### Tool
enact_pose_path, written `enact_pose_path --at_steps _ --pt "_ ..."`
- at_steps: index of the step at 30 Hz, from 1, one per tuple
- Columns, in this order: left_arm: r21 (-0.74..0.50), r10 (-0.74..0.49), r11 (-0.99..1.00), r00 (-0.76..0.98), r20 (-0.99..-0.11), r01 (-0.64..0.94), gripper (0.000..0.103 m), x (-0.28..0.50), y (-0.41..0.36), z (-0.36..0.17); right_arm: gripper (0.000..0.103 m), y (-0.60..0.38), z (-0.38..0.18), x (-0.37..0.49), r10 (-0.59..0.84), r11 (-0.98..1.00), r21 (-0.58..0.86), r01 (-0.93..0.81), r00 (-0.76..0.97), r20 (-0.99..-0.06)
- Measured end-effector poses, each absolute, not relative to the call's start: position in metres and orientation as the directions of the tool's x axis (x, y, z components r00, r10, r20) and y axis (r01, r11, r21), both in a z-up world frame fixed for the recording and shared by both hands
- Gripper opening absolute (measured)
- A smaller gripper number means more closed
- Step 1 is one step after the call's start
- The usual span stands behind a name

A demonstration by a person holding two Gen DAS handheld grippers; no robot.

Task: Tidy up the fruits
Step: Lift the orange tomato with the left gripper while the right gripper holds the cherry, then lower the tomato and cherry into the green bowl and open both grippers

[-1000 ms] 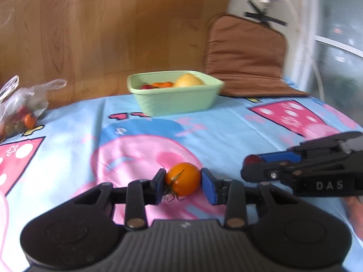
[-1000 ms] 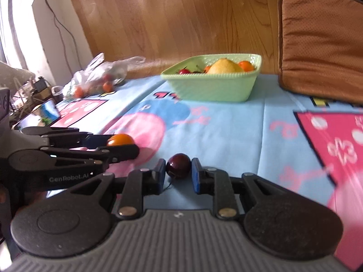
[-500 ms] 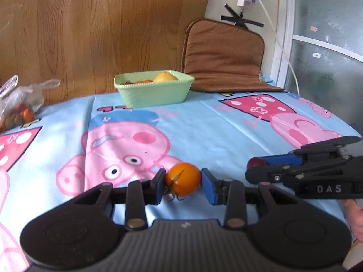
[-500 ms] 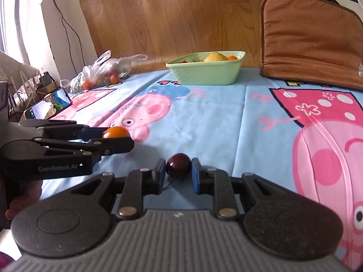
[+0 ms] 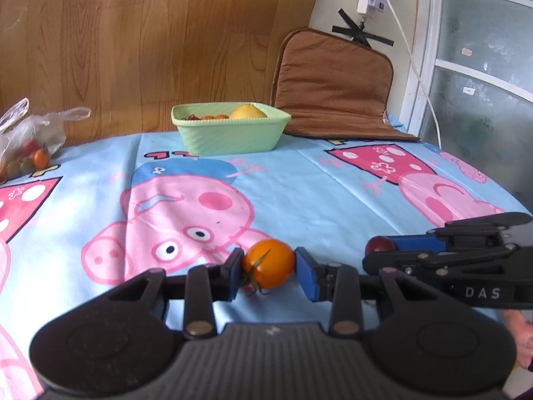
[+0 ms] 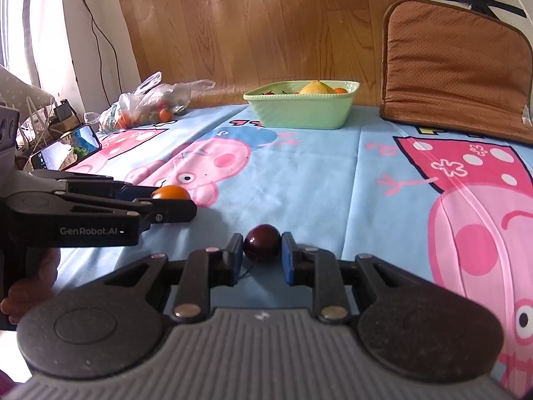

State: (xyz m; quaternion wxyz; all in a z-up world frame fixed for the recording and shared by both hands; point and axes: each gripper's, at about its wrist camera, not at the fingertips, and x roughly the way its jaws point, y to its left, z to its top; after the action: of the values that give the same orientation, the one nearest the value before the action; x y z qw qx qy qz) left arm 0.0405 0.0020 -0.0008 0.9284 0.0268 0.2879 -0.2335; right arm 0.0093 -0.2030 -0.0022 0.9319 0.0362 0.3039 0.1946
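Note:
My left gripper (image 5: 268, 266) is shut on an orange cherry tomato (image 5: 268, 262) and holds it over the cartoon tablecloth near the front edge. My right gripper (image 6: 262, 250) is shut on a dark red cherry (image 6: 262, 246) beside it. Each gripper shows in the other's view: the right gripper (image 5: 383, 245) with the cherry (image 5: 378, 244) at the right, the left gripper (image 6: 173, 200) with the tomato (image 6: 170, 192) at the left. A pale green bowl (image 5: 230, 135) with a lemon (image 5: 248, 112) and small fruits stands far back; it also shows in the right wrist view (image 6: 301, 110).
A clear plastic bag of small tomatoes (image 5: 26, 146) lies at the back left, also in the right wrist view (image 6: 150, 108). A brown cushion (image 5: 333, 83) leans on the wall behind the bowl. A phone (image 6: 66, 148) stands at the left table edge.
Both grippers have drawn back from the bowl toward the front of the table, each still holding its fruit. The bowl now looks smaller and farther away.

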Motion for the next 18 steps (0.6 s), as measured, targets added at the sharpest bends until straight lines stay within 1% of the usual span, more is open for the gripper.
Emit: enact_pose_path --at_steps 7,13,16,18 --pt "-0.155 -0.444 0.888 0.720 -0.534 0.432 0.033 0.056 0.014 0.010 0.027 -0.210 0.006 0.020 0.396 0.918 0.234 -0.320 0.747 -0.534" --pt "-0.140 -0.434 0.896 0.765 -0.476 0.421 0.034 0.099 0.015 0.048 0.027 -0.213 0.026 0.057 0.395 0.919 0.229 -0.322 0.775 -0.494" --pt "-0.107 -0.415 0.905 0.795 -0.442 0.412 0.033 0.131 0.009 0.066 0.027 -0.214 0.037 0.086 0.384 0.923 0.220 -0.316 0.798 -0.464" --pt "-0.101 -0.409 0.907 0.801 -0.437 0.408 0.034 0.156 0.004 0.074 0.027 -0.215 0.045 0.109 0.385 0.922 0.224 -0.316 0.809 -0.443"
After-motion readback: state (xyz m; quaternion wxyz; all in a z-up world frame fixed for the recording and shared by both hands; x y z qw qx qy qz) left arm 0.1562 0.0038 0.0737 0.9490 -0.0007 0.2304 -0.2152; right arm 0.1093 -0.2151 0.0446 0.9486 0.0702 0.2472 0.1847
